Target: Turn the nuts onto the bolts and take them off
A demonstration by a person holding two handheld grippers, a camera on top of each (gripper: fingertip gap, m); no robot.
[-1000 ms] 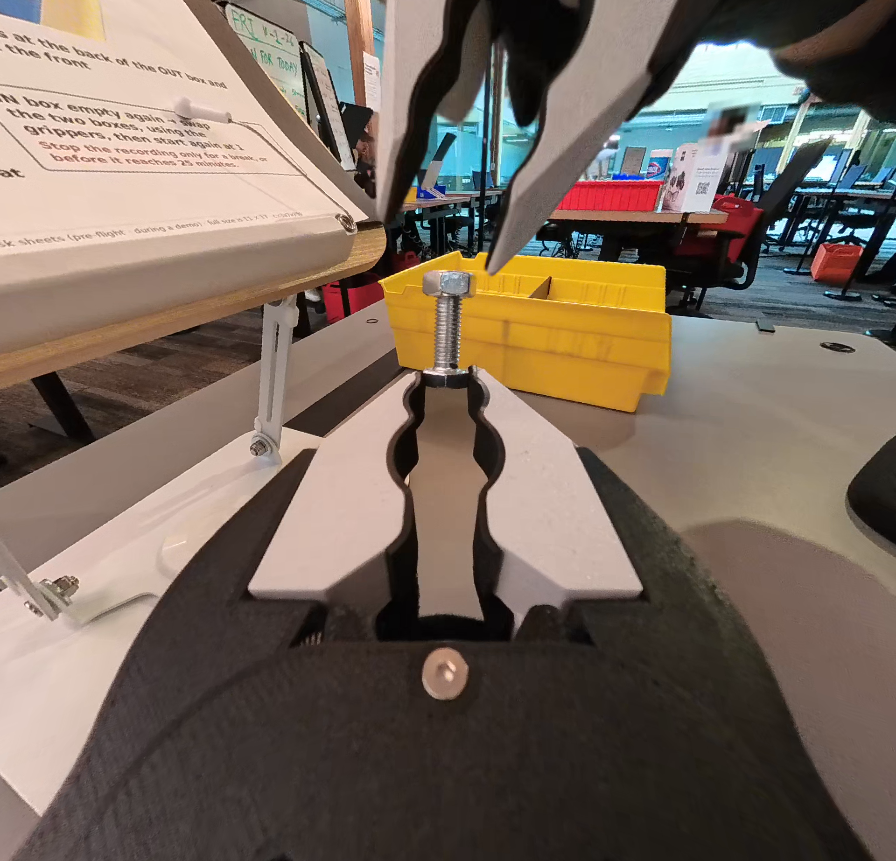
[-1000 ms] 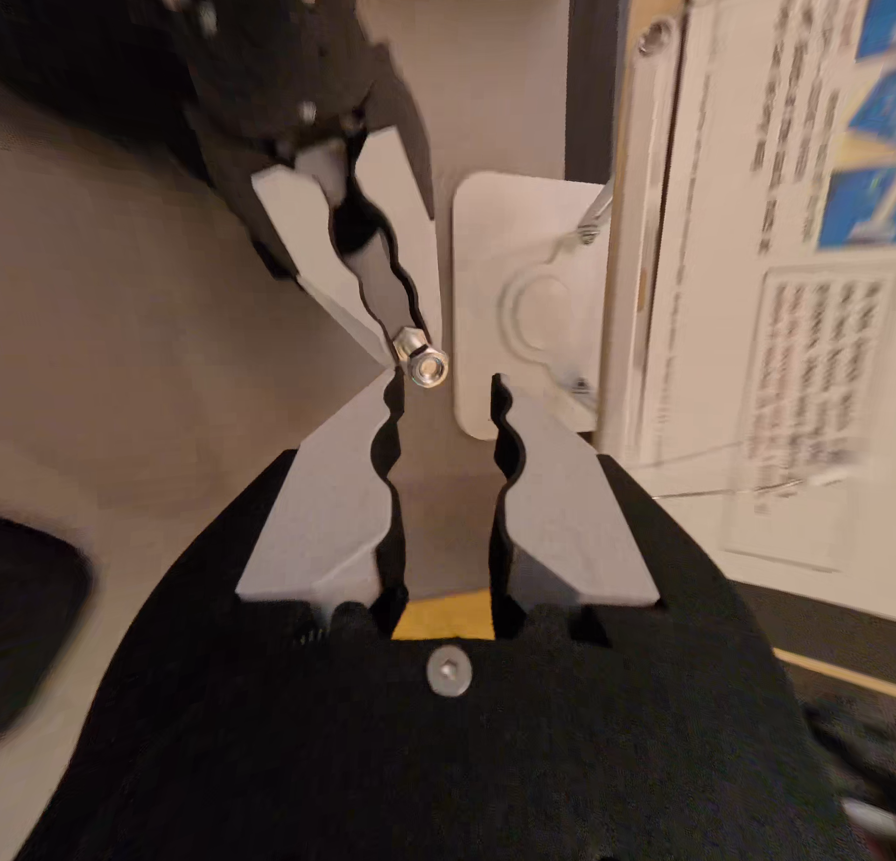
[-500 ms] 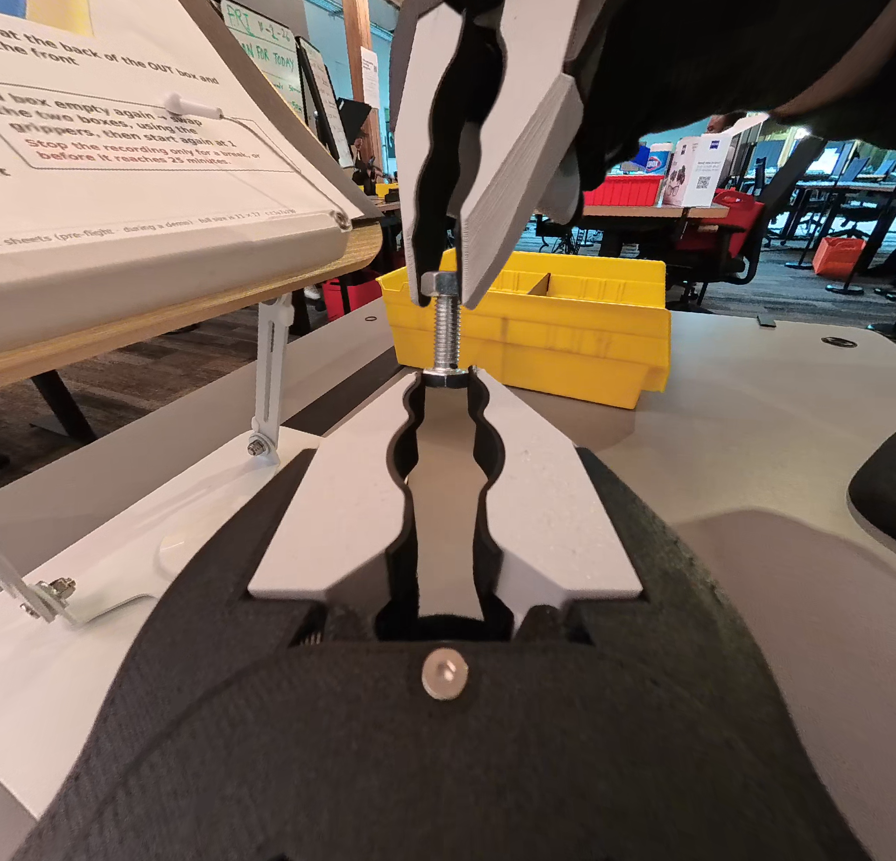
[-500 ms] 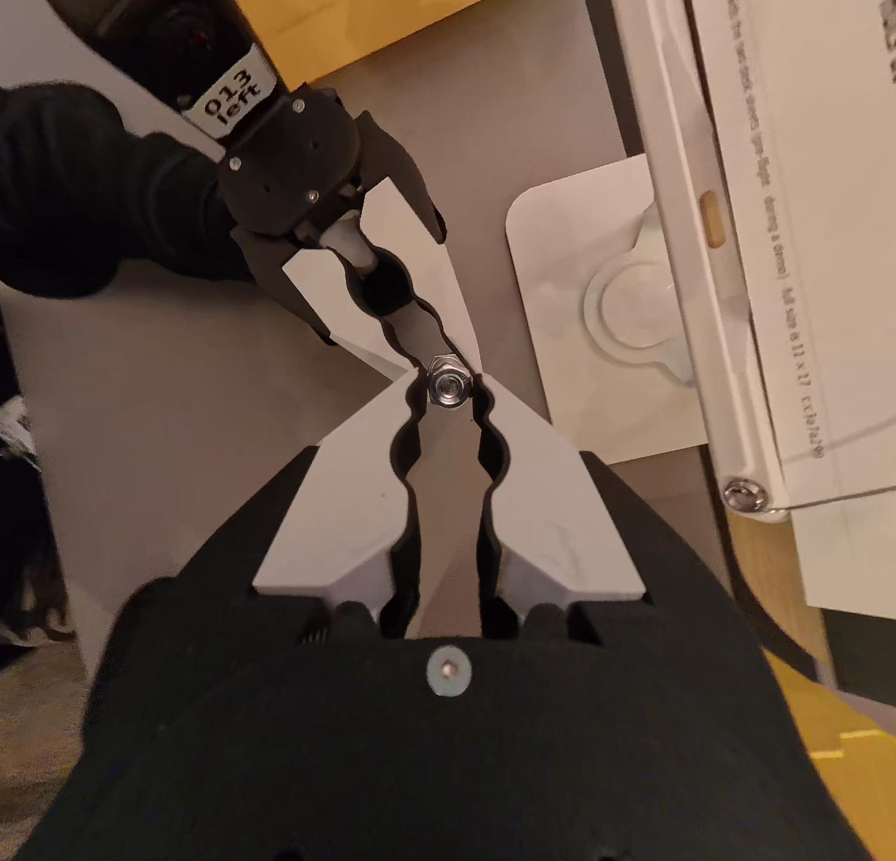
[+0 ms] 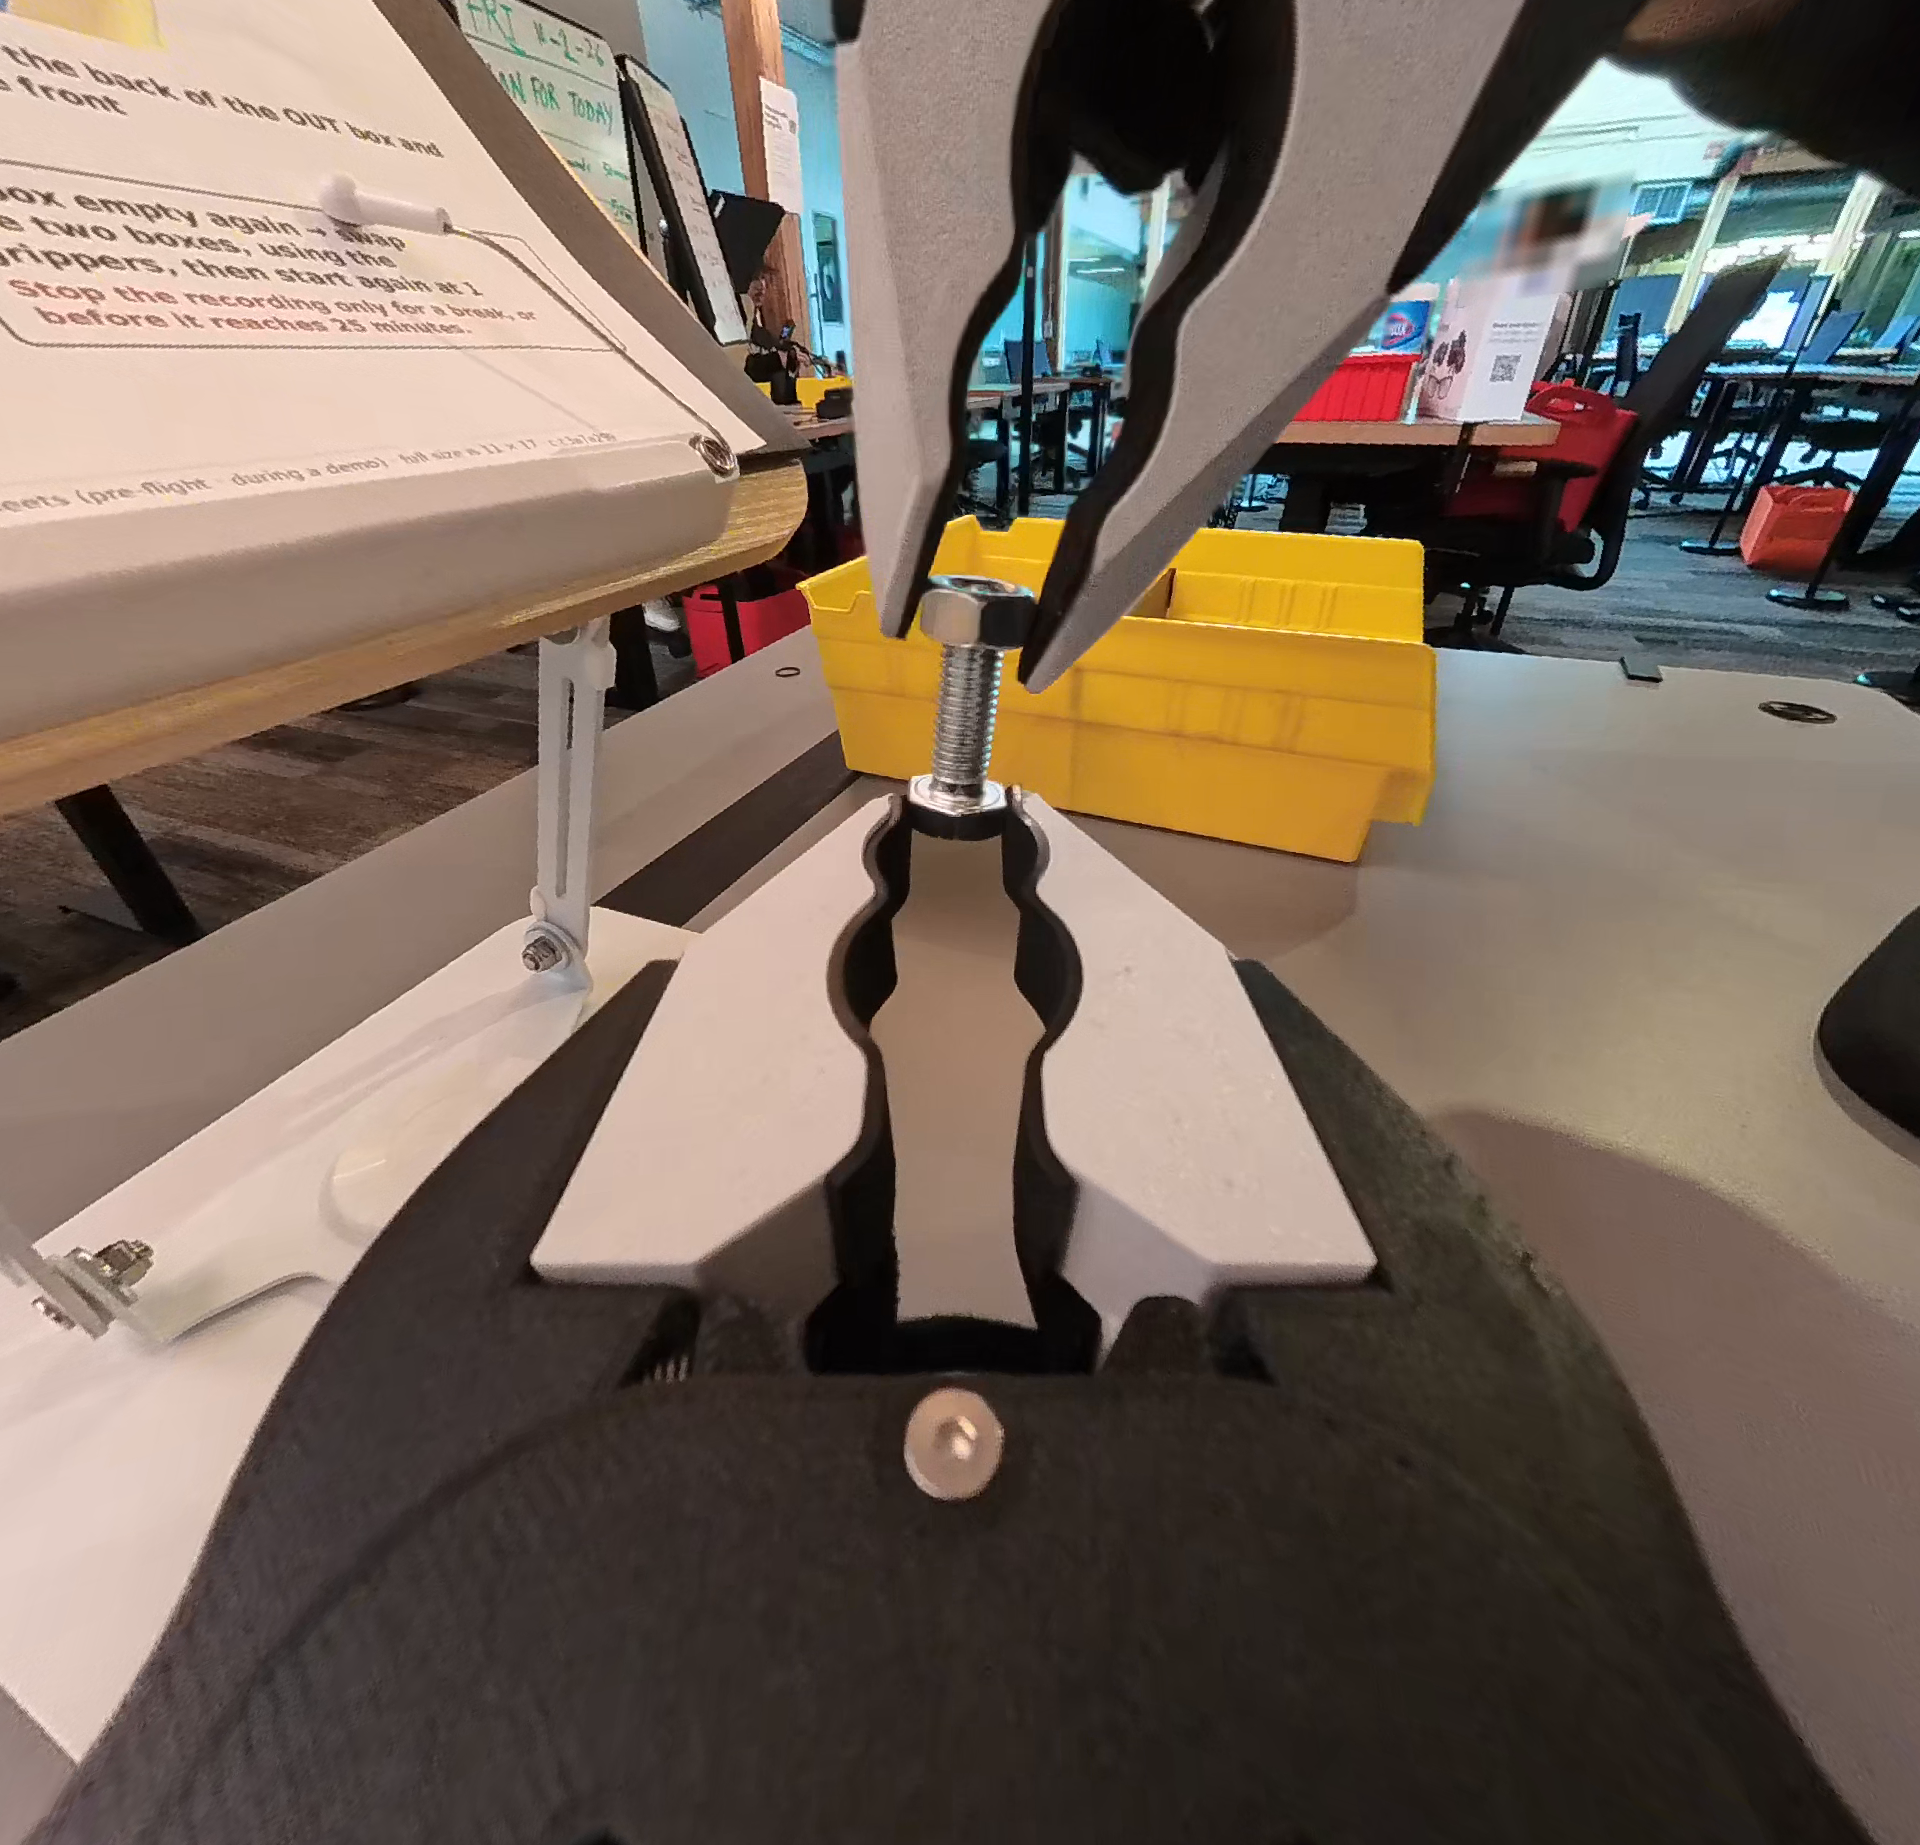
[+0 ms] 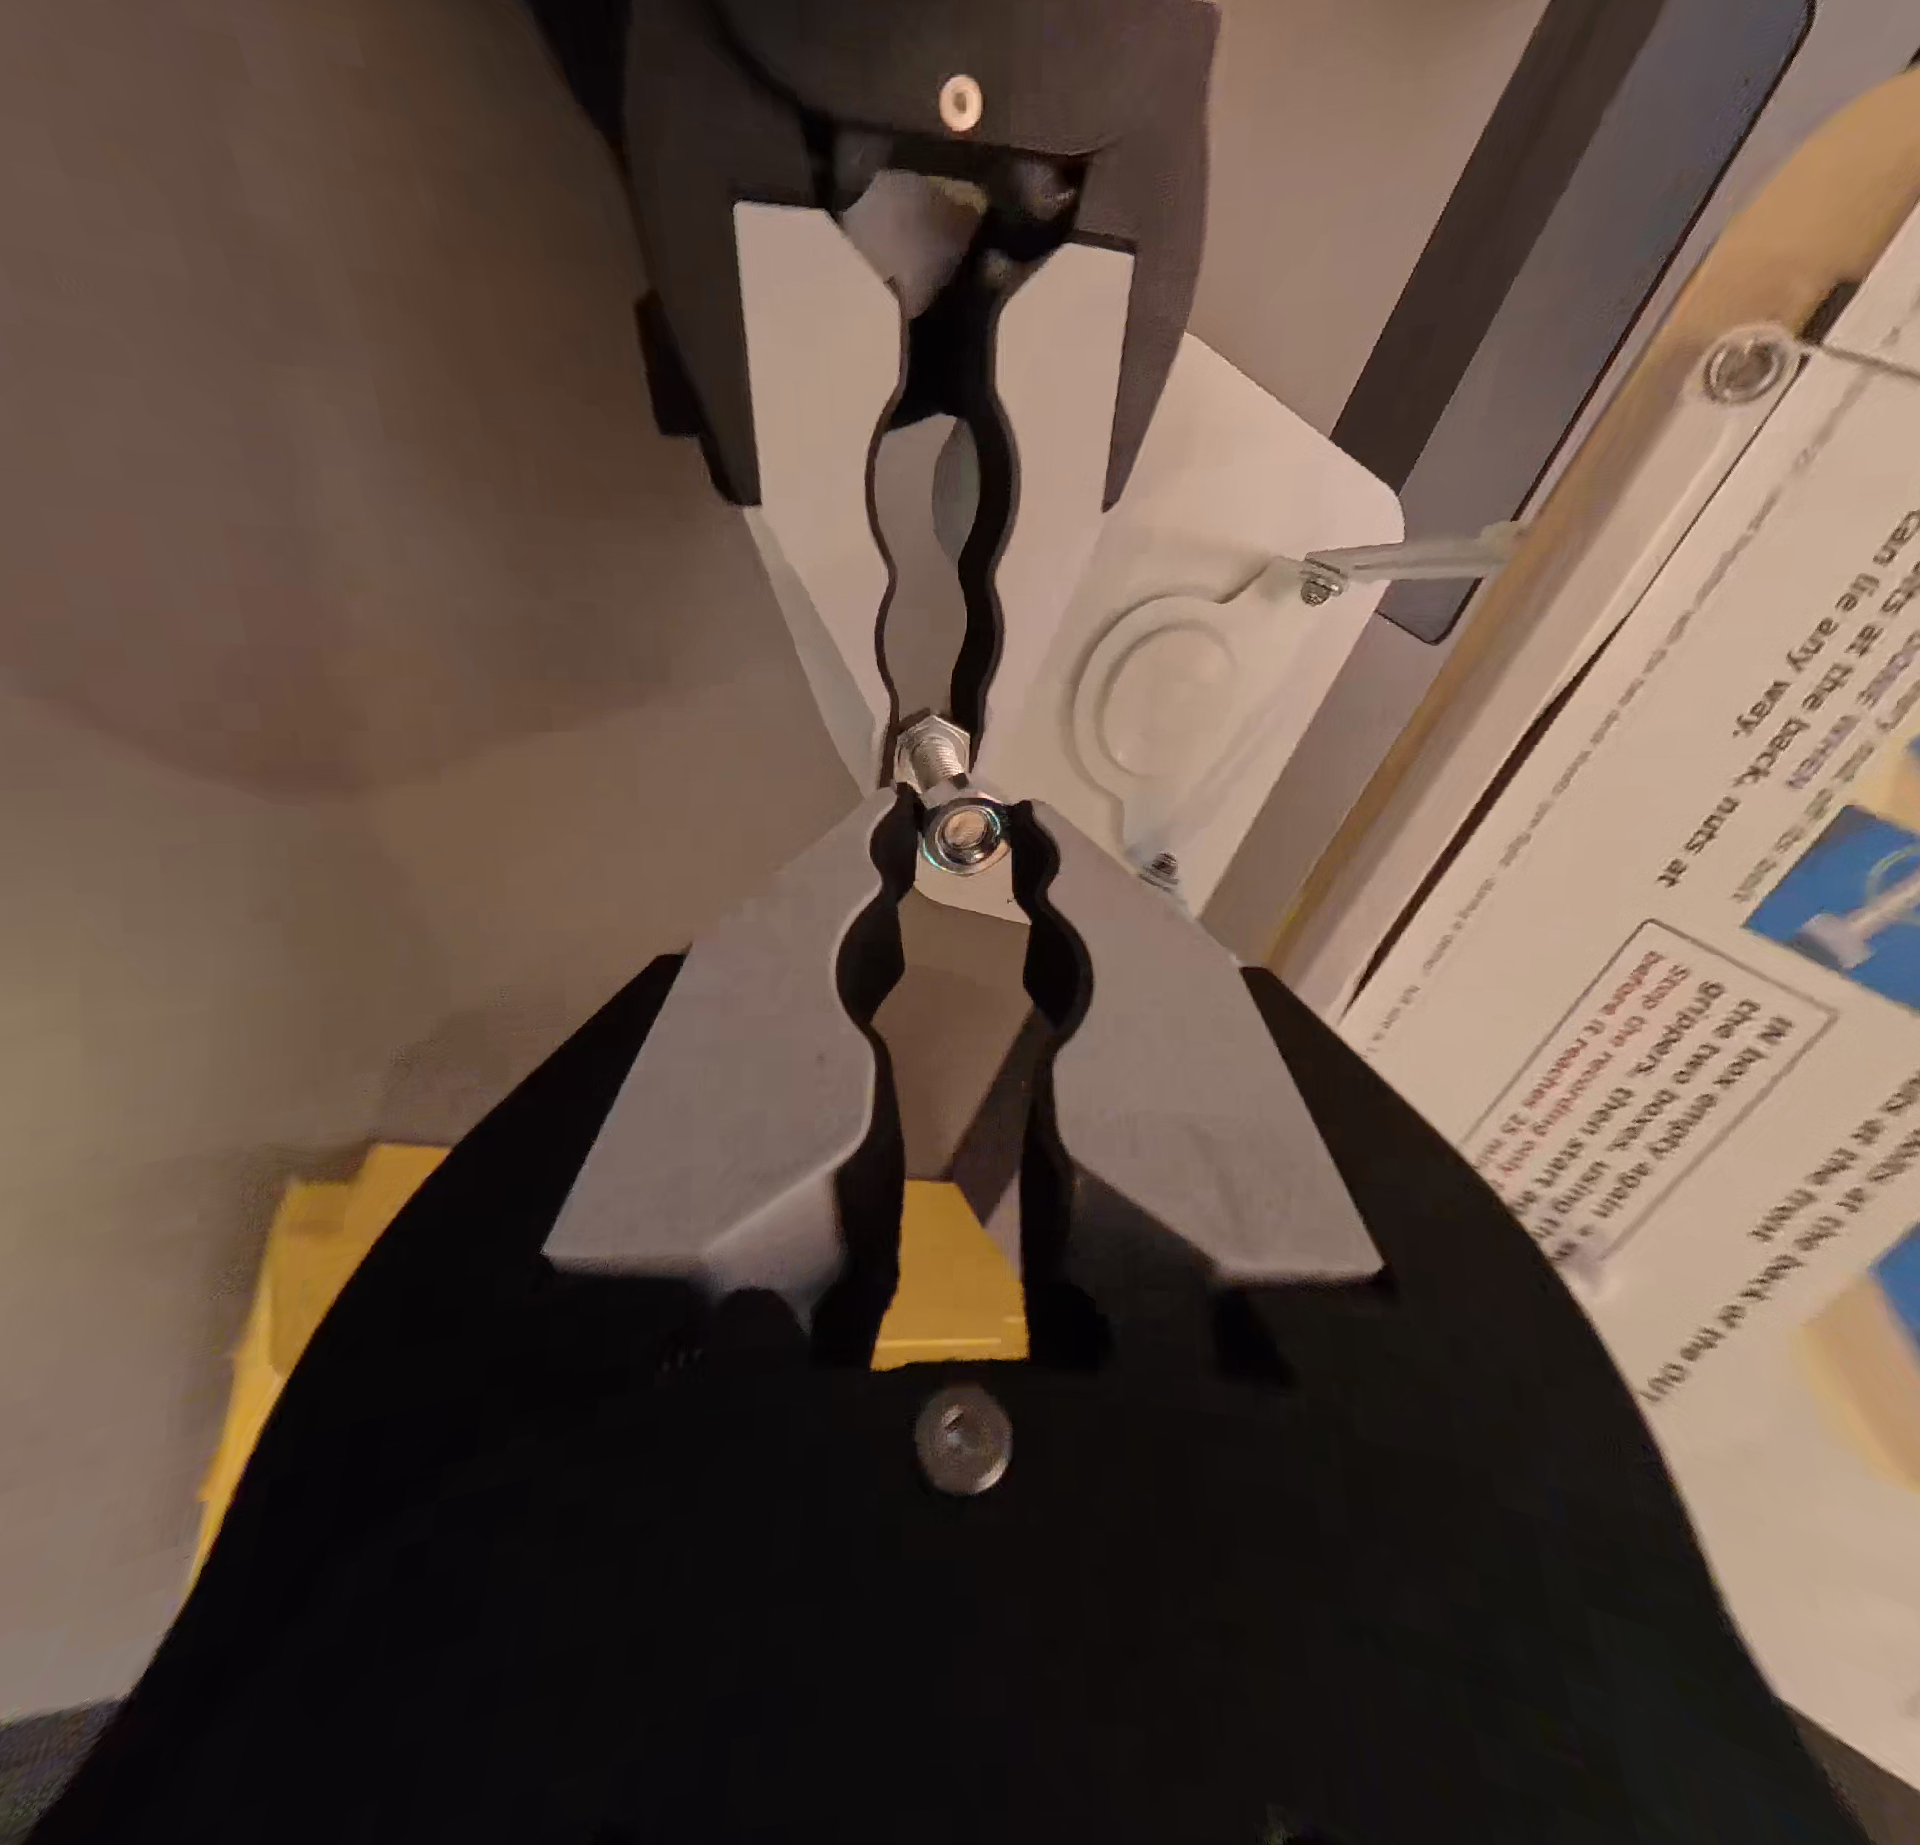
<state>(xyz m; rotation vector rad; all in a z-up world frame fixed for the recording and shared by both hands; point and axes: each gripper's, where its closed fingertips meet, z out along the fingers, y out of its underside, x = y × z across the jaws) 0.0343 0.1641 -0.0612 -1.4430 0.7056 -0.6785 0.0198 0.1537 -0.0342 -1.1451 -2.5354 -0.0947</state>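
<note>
With our left tongs [image 5: 954, 808] pinching the bolt [image 5: 964, 715] by its head, our right tongs [image 5: 961, 642] straddle the nut [image 5: 975, 611] slightly spread, so they may slip round it.

A bright threaded steel bolt [image 5: 964, 715] stands upright above the tabletop, its hex head [image 5: 954, 796] at the bottom, pinched by the left gripper [image 5: 956, 808]. A hex nut [image 5: 977, 613] sits at its top end, between the right gripper's [image 6: 961, 839] fingertips.
</note>
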